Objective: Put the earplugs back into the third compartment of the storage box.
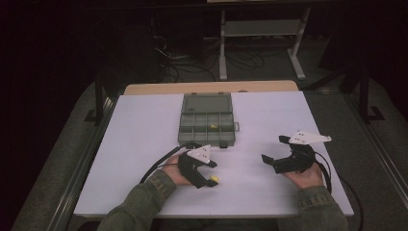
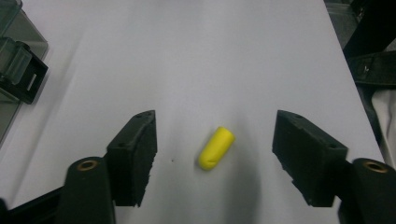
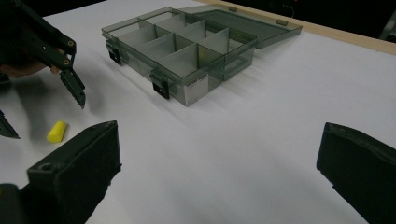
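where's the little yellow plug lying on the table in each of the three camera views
High view: the yellow plug lies near the table's front edge, under the left hand-held gripper.
Left gripper view: low centre, on the table between the open jaws, touching neither.
Right gripper view: far left, beside that gripper's near jaw.
Shared landmark: the grey compartment box, open.

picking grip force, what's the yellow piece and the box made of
Yellow piece: looks like soft foam or rubber; matte, no glare, rounded end with a small dent. Could be an earplug, not certain.
Box: smoky see-through hard plastic; dividers show through the walls, edges glossy, black latches at the front.
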